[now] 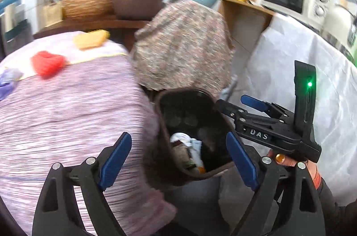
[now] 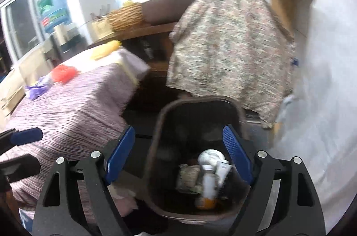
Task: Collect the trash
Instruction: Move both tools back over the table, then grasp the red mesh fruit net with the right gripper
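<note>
A: We found both claws spread wide and holding nothing. Our left claw (image 1: 178, 160) and our right claw (image 2: 178, 160) each hung over the dark trash bin (image 2: 165, 122) on the floor.

B: Where did we see the trash?

A: Inside the bin, at its bottom: a white bottle with an orange cap (image 2: 207, 187), a white tube (image 2: 223, 171), crumpled white paper (image 2: 209, 156) and a patterned wrapper (image 2: 188, 175).

B: Could we read any writing?

A: Only "DAS" (image 1: 258, 134), in white letters on the body of the right claw, seen from the left wrist beside a green light (image 1: 309, 84). Labels on the trash were too blurred.

B: And around the bin?

A: A counter under striped lilac cloth (image 1: 67, 106) stood just left of it, carrying a red item (image 1: 48, 64), a yellow item (image 1: 91, 39) and purple gloves (image 2: 36, 87). A floral cloth (image 2: 227, 44) hung behind it.
</note>
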Demonstrator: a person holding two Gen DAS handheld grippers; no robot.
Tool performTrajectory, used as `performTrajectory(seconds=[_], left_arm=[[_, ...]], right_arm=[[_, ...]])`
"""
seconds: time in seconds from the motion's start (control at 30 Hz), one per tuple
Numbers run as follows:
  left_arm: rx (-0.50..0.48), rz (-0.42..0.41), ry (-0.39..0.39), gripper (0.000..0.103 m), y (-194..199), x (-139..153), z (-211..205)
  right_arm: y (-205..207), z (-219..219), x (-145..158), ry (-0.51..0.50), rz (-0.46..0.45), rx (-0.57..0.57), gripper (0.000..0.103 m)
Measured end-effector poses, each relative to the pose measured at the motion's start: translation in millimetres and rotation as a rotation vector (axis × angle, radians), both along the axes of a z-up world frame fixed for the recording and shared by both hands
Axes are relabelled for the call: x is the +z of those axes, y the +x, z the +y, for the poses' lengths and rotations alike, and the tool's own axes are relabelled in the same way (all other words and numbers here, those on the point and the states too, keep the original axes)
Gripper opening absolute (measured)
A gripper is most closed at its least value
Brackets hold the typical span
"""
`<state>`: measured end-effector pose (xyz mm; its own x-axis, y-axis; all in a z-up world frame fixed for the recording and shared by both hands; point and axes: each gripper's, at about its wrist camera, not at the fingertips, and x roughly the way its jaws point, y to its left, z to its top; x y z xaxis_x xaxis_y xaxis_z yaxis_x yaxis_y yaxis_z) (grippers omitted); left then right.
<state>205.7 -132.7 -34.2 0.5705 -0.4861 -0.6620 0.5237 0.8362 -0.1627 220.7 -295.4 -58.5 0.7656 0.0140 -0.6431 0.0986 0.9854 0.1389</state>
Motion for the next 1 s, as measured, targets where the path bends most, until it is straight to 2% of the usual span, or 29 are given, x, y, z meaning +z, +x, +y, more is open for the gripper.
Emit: performTrajectory(seconds=[0.4, 0.57, 0.73, 1.0], left_arm=[[0.269, -0.063, 0.004, 0.091, 9, 32, 127], [0.382, -0.048, -0.004, 0.091, 13, 35, 181], [0.491, -0.051, 0.019, 0.093, 18, 40, 230], [0.593, -0.029, 0.046, 0.095, 40, 37, 294]], right_arm=[[44, 114, 37, -0.025, -0.041, 0.315, 0.087], [61, 158, 46, -0.04, -0.023, 0.438, 0.087], [80, 206, 55, -0.075, -0.009, 0.556, 0.087], [114, 261, 59, -0.112, 0.007, 0.673, 0.087]])
